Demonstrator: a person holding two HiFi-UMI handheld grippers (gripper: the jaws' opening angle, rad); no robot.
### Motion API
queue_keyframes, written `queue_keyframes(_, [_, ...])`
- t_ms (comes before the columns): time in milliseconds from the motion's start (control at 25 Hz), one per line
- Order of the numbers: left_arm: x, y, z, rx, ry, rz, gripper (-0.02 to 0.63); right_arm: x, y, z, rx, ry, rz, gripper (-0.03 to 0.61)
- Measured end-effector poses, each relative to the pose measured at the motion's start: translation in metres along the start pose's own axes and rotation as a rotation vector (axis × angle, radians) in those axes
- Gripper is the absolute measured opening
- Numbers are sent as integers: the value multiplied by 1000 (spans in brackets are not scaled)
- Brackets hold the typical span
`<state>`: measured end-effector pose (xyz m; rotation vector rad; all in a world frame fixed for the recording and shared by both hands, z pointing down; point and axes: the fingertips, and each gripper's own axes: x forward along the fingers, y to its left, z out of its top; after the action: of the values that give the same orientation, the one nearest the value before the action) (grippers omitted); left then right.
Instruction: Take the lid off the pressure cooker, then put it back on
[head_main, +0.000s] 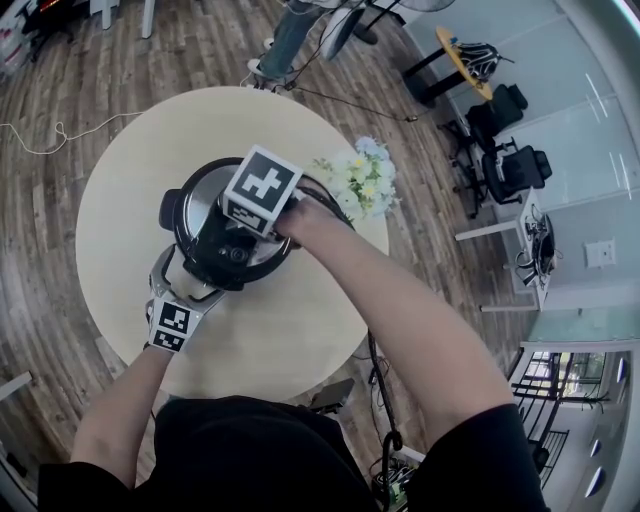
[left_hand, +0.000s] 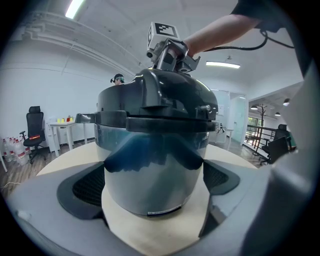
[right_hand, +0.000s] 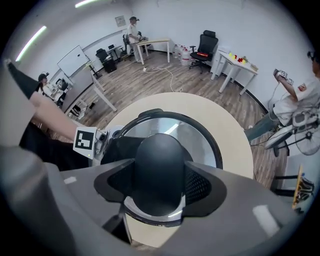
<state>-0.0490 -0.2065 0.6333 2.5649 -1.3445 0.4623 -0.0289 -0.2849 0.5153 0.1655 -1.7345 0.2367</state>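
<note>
A round, pale beige surface (head_main: 290, 320) stands on a wood-plank floor (head_main: 60, 90). A pressure cooker (head_main: 200, 212) stands upright on it, left of the middle. A bunch of flowers (head_main: 362, 180) sits just beside it, near the right edge.

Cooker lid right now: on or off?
On. Lid sits flush on the pot, no gap in left gripper view; right gripper clamps its knob, left gripper holds the pot.

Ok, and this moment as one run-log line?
lid: on pressure cooker | left gripper: shut on pressure cooker body | right gripper: shut on lid knob, from above
</note>
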Motion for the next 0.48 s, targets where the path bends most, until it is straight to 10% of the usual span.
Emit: queue_keyframes(480, [1,0,1,-6,-2,11,591,1,4,-5,-321,61,14,313])
